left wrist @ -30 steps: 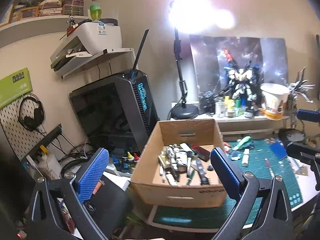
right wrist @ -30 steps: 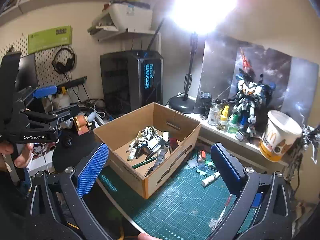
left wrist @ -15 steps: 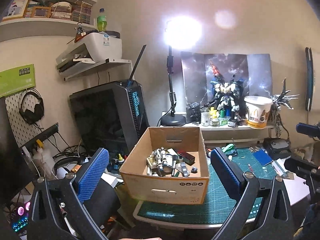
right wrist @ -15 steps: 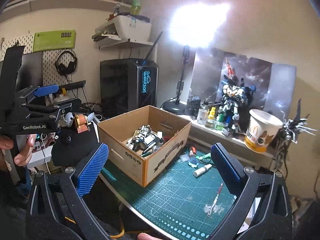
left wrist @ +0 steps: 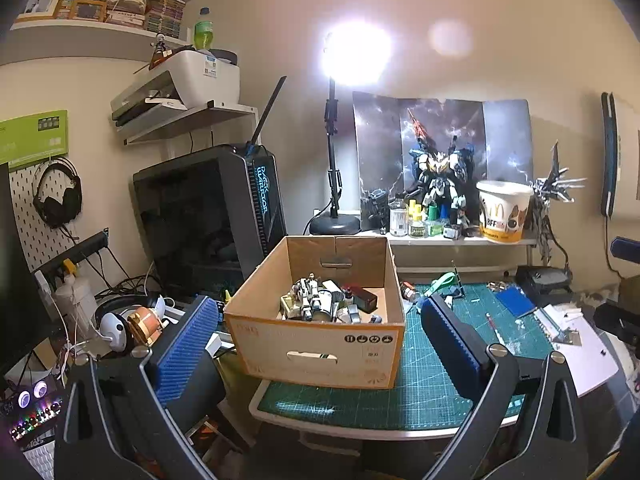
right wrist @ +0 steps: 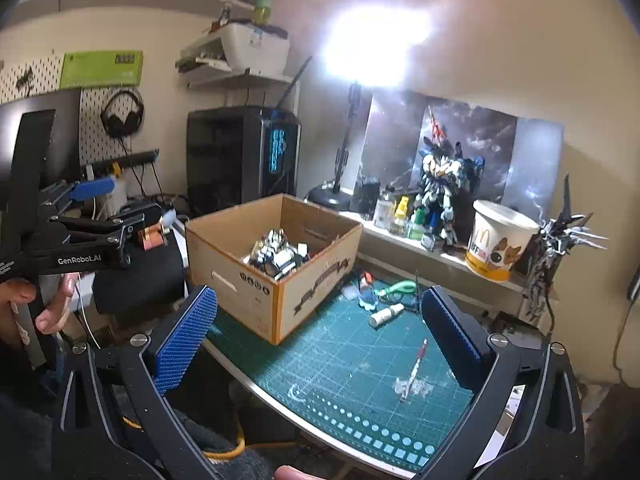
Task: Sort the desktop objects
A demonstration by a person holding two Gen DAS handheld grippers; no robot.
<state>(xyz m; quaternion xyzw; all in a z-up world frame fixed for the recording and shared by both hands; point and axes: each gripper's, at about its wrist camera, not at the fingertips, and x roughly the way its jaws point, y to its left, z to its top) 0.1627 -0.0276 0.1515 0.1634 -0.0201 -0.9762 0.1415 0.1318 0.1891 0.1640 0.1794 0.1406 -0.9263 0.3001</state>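
Observation:
A cardboard box [left wrist: 316,344] [right wrist: 256,280] stands on the left part of a green cutting mat [left wrist: 440,380] [right wrist: 360,360]. Several grey and white model parts [left wrist: 320,304] [right wrist: 276,256] lie inside it. Loose on the mat are a white tube [right wrist: 386,314], a green tool [right wrist: 396,289] and a red-and-white pen [right wrist: 416,364]. My left gripper [left wrist: 316,320] is open and empty, held back in front of the box. My right gripper [right wrist: 318,304] is also open and empty, off the desk's front edge. A hand [right wrist: 48,308] holds the left gripper at the left of the right wrist view.
A shelf behind the mat carries a robot model [left wrist: 438,184], small bottles [left wrist: 416,220] and a paper bucket [left wrist: 504,212]. A lamp [left wrist: 332,160] and a PC tower [left wrist: 216,220] stand behind the box. Headphones [left wrist: 116,324] and cables clutter the left side.
Both grippers have drawn back from the desk, so the box and mat look smaller and farther away. Both stay open and empty.

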